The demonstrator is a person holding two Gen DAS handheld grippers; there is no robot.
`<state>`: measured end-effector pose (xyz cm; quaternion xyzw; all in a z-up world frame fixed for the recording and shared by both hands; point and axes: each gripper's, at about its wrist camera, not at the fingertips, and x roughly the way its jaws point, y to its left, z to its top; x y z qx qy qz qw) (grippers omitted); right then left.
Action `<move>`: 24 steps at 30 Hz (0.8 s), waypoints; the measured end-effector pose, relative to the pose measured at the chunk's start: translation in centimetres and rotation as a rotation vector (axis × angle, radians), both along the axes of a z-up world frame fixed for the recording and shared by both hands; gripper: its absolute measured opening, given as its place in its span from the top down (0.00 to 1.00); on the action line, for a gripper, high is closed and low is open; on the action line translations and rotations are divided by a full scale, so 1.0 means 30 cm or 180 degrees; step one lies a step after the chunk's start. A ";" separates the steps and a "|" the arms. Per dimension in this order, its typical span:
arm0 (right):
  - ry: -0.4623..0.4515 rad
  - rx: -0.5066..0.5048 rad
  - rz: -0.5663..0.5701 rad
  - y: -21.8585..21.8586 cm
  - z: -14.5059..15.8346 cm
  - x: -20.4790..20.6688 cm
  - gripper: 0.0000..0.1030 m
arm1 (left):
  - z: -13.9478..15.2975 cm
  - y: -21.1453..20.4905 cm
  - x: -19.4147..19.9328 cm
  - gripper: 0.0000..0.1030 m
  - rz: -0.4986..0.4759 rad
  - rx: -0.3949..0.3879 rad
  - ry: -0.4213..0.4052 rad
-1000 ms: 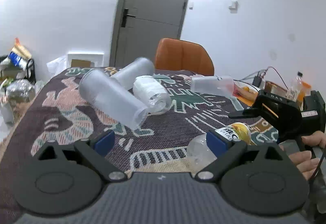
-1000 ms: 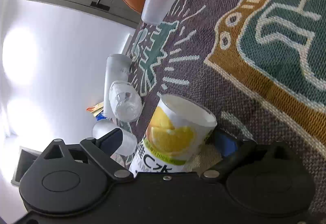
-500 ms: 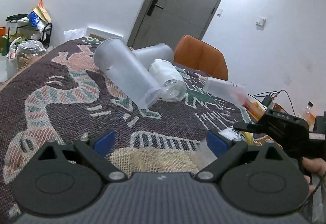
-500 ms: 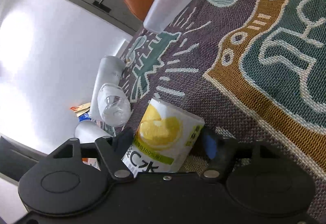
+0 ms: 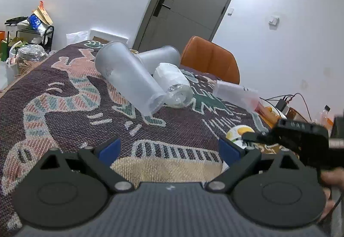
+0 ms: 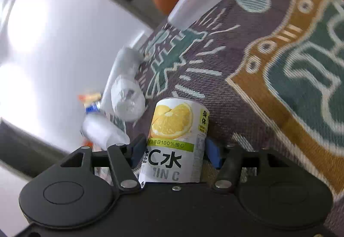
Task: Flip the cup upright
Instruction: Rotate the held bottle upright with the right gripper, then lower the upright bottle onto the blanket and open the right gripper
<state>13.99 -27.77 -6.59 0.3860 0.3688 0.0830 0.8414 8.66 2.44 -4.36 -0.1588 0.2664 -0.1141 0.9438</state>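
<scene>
A: Left wrist view first: left gripper (image 5: 169,148) is spread wide with nothing in it. The lemon-label cup (image 5: 237,132) sits at about 2 o'clock, just beside its right finger, with the right gripper (image 5: 253,137) on it.

B: Right wrist view: right gripper (image 6: 175,149) is clamped on that cup (image 6: 175,140), blue pads against both sides, dead ahead at 12 o'clock over the patterned tablecloth (image 6: 279,64).

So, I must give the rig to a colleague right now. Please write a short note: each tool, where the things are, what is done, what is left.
Left tool: open, holds nothing, above the patterned cloth.
Right tool: shut on the lemon-label bottle, which is tilted over the cloth.
Three frosted cups lie on their sides: the nearest frosted cup, one behind it, one at the right. A clear bottle lies between.
Done: no cup is upright.
Left: stand a cup up.
</scene>
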 end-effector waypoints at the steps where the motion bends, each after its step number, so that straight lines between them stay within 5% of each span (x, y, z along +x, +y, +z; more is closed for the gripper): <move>1: 0.0054 -0.0105 0.0113 0.010 0.014 0.027 0.40 | -0.004 0.000 0.000 0.07 0.0002 0.0002 0.0009; 6: 0.0282 -0.0484 0.0280 0.047 0.044 0.124 0.31 | -0.022 0.007 0.012 0.07 0.0033 0.0005 0.0073; 12: 0.0412 -0.0422 0.0222 0.032 0.026 0.175 0.39 | -0.033 0.028 0.033 0.07 0.0108 0.0000 0.0131; 18: 0.0295 -0.0327 0.0186 0.013 0.023 0.158 0.42 | -0.029 0.020 0.047 0.07 0.0091 0.0002 0.0135; 24: -0.0199 -0.0605 0.0262 0.022 0.116 0.100 0.42 | 0.002 0.020 0.042 0.07 0.0128 -0.0008 0.0047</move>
